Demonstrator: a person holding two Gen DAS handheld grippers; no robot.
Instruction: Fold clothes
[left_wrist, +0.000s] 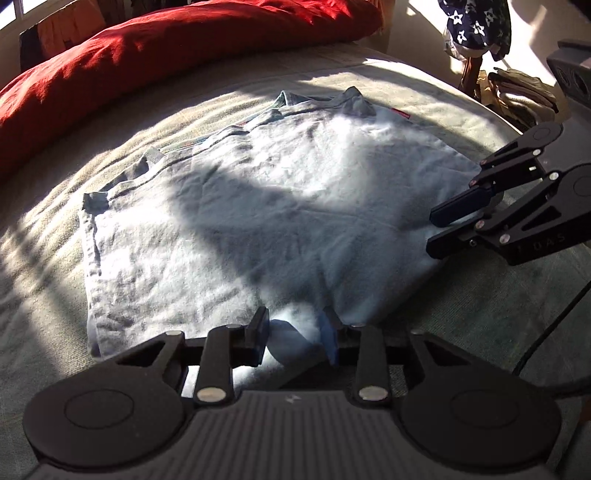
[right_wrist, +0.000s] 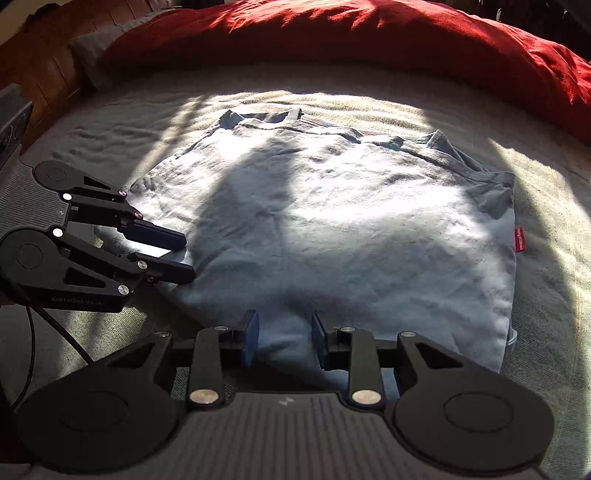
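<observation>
A light blue T-shirt (left_wrist: 258, 206) (right_wrist: 332, 229) lies folded flat on the bed, its collar on the far side and a small red tag (right_wrist: 519, 239) on its right edge. My left gripper (left_wrist: 295, 336) (right_wrist: 183, 254) sits at the shirt's near left edge. Its jaws stand apart with a loose lobe of cloth between them, and the pads do not squeeze it. My right gripper (right_wrist: 284, 339) (left_wrist: 439, 230) is at the near edge further right. A raised ridge of the shirt's edge is pinched between its blue pads (right_wrist: 251, 338).
The bed is covered by a beige blanket (right_wrist: 546, 295), half in sun and half in shadow. A red duvet (right_wrist: 369, 40) is heaped along the far side. A dark star-print garment (left_wrist: 476, 26) hangs at the far right beside piled things. A black cable (right_wrist: 55, 328) trails near the left gripper.
</observation>
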